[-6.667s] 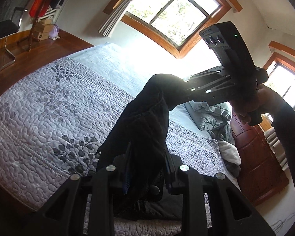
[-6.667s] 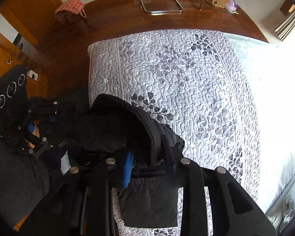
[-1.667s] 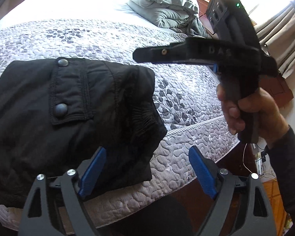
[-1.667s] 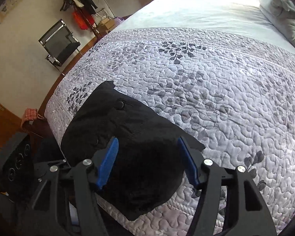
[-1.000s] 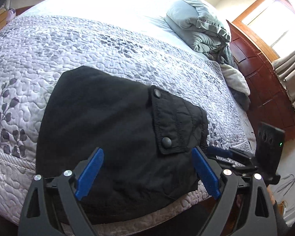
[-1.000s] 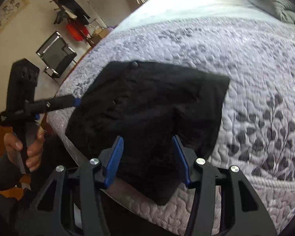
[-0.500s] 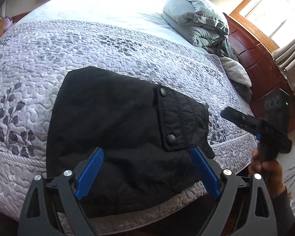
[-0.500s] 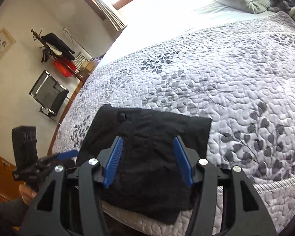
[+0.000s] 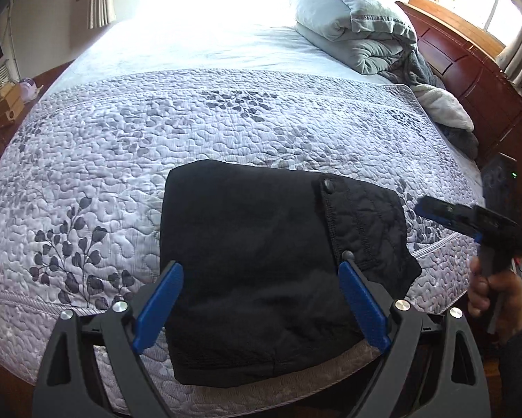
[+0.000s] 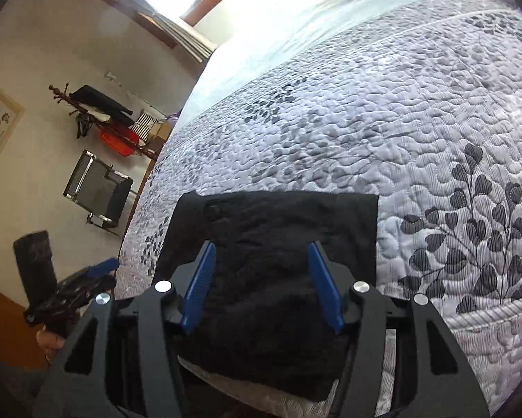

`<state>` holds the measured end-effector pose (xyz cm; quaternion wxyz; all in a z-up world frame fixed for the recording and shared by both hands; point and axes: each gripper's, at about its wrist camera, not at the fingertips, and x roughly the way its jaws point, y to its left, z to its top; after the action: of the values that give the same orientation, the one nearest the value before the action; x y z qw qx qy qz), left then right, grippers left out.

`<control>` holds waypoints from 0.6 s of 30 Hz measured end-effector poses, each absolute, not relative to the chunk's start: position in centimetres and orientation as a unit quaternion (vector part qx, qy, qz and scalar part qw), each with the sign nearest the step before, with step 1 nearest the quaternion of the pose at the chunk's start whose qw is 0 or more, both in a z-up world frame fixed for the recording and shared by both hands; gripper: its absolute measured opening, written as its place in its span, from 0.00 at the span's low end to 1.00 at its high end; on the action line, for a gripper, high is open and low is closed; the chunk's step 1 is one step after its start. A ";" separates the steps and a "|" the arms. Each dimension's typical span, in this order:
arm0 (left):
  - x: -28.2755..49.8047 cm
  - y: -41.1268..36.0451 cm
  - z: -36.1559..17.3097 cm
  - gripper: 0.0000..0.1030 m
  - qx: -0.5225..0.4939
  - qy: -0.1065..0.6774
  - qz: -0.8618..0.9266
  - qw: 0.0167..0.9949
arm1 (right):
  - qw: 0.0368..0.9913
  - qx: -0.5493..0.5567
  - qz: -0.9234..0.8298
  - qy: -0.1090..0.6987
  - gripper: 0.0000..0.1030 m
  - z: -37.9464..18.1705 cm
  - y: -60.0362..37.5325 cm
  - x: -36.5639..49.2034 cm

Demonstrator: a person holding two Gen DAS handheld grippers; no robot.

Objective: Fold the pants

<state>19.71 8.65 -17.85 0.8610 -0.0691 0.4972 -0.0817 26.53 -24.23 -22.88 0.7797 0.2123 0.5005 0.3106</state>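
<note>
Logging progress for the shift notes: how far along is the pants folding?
Done: the black pants lie as a compact folded bundle near the edge of the quilted bed. In hand: nothing; the left claw and right claw are open. Left: perhaps minor tidying.

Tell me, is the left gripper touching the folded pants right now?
Cannot tell. In the left wrist view the left gripper is open with the black pants between its blue pads, but looking along the fingers hides any gap. The right wrist view doesn't settle it either.

The left gripper (image 9: 259,301) and right gripper (image 10: 262,289) are both showing black angular frames, blue ribbed pads inside the jaws and round silver screws behind them; a dark grey sleeve is covering the right wrist.
</note>
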 end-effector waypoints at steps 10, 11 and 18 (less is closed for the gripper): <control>22.5 12.1 -21.8 0.89 -0.098 0.540 -0.103 0.829 | 0.747 0.183 0.283 0.573 0.45 -27.9 -23.3 22.0; 22.7 13.4 -22.2 0.89 -0.118 0.539 -0.114 0.826 | 0.752 0.180 0.274 0.571 0.51 -27.5 -23.6 21.9; 24.1 20.1 -24.6 0.92 -0.155 0.542 -0.146 0.813 | 0.732 0.256 0.261 0.575 0.89 -27.0 -28.3 22.4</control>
<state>24.07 20.05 -24.63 0.8130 -0.1545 0.5420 -0.1461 22.45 -28.33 -26.96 0.7316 0.2562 0.5753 0.2612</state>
